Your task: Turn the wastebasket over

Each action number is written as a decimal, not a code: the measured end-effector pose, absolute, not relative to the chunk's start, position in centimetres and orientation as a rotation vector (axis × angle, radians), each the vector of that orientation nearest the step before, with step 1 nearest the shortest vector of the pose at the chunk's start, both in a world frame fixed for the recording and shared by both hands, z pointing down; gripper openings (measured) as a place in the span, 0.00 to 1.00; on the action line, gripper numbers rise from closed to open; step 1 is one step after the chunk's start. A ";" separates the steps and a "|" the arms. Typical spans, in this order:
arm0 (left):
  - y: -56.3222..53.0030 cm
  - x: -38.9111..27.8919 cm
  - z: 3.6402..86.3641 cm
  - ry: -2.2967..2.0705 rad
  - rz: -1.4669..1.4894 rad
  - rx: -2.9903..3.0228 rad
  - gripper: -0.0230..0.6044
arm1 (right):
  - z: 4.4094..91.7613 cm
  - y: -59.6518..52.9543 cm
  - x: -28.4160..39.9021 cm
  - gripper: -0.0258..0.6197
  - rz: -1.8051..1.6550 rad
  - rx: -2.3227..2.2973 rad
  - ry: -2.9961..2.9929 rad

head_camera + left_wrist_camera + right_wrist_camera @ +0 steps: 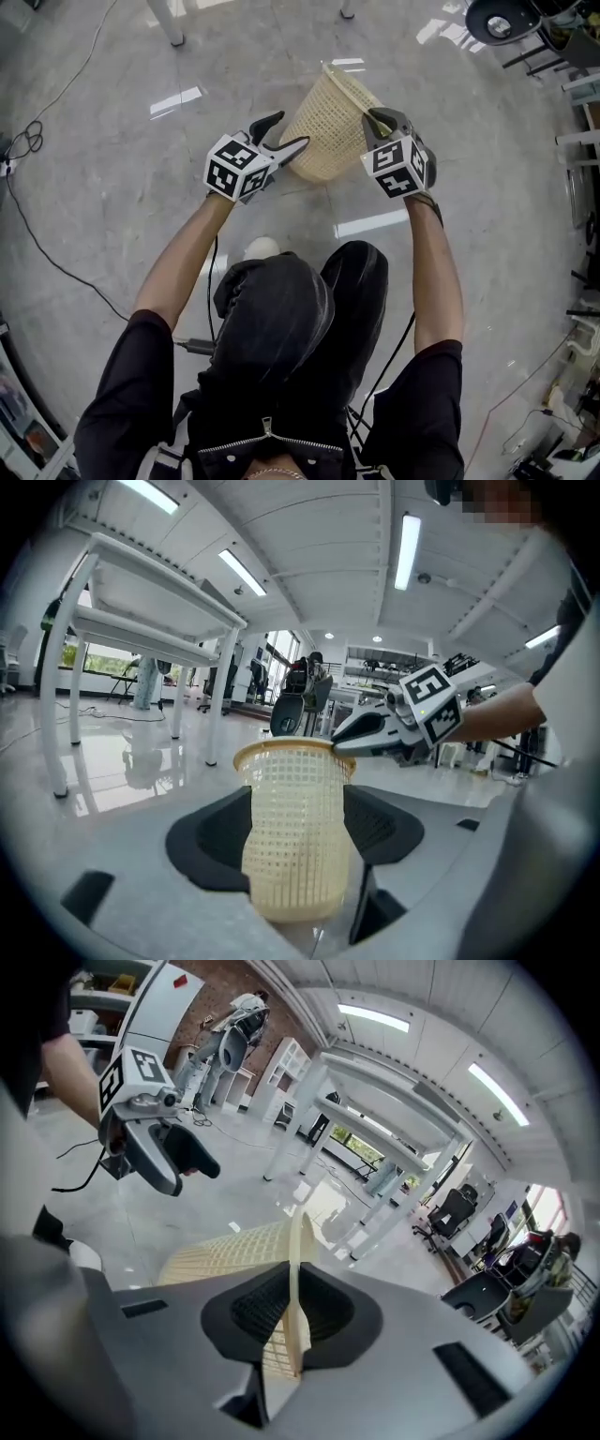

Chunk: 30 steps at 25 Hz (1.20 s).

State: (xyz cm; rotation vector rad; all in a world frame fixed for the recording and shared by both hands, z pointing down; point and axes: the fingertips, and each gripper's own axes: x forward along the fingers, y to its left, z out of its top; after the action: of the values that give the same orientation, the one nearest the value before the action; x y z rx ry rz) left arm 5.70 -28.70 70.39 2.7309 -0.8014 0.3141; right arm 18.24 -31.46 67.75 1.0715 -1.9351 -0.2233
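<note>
A cream mesh wastebasket (325,127) hangs tilted above the floor, its mouth toward the upper right. My right gripper (378,120) is shut on its rim; in the right gripper view the thin rim (296,1269) runs straight between the pads of the right gripper (292,1326). My left gripper (292,129) stands open at the basket's lower end. In the left gripper view the wastebasket (298,799) stands upright between the wide jaws of the left gripper (298,855), and the right gripper (343,745) pinches the rim at the top right.
White table legs (174,30) stand at the far left, and a black cable (37,141) trails over the glossy floor. An office chair base (502,23) and shelving (581,141) line the right side. My knees (300,300) are just below the grippers.
</note>
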 end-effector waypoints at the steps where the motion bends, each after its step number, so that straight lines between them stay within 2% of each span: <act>1: -28.7 6.1 69.7 -0.794 0.296 2.739 0.51 | 67.7 -31.0 17.7 0.09 -0.235 1.058 -1.942; 15: -28.2 8.6 67.7 -0.724 0.843 3.215 0.50 | 67.5 -27.2 13.1 0.09 -0.456 0.828 -1.966; 16: -28.7 8.4 67.6 -0.743 0.885 3.245 0.48 | 67.5 -27.1 13.0 0.09 -0.460 0.819 -1.969; 18: -29.5 8.1 67.5 -0.775 0.946 3.289 0.28 | 67.5 -27.0 12.7 0.09 -0.461 0.807 -1.979; 19: -29.7 8.0 67.5 -0.777 0.966 3.301 0.22 | 67.6 -26.9 12.5 0.09 -0.460 0.805 -1.982; 22: -29.8 7.9 67.8 -0.757 0.999 3.315 0.14 | 67.7 -26.6 12.3 0.09 -0.453 0.800 -1.993; 24: -29.6 8.0 68.0 -0.733 1.012 3.324 0.12 | 67.6 -26.4 12.1 0.09 -0.450 0.795 -2.001; 26: -29.4 8.0 68.2 -0.699 1.036 3.345 0.12 | 67.6 -26.3 12.1 0.10 -0.447 0.789 -2.012; 27: -29.2 8.0 68.4 -0.673 1.058 3.357 0.15 | 67.6 -26.2 12.1 0.10 -0.448 0.784 -2.016; 28: -29.1 8.0 68.6 -0.645 1.083 3.368 0.24 | 67.6 -26.1 12.0 0.10 -0.452 0.778 -2.018; 30: -28.9 7.9 69.1 -0.626 1.114 3.383 0.27 | 67.8 -25.8 11.8 0.10 -0.461 0.763 -2.021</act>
State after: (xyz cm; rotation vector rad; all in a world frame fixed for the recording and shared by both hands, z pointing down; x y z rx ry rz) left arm 7.94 -28.93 69.06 3.3832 -0.6256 1.1137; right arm 11.76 -25.84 67.78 0.7626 -2.0212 -0.4612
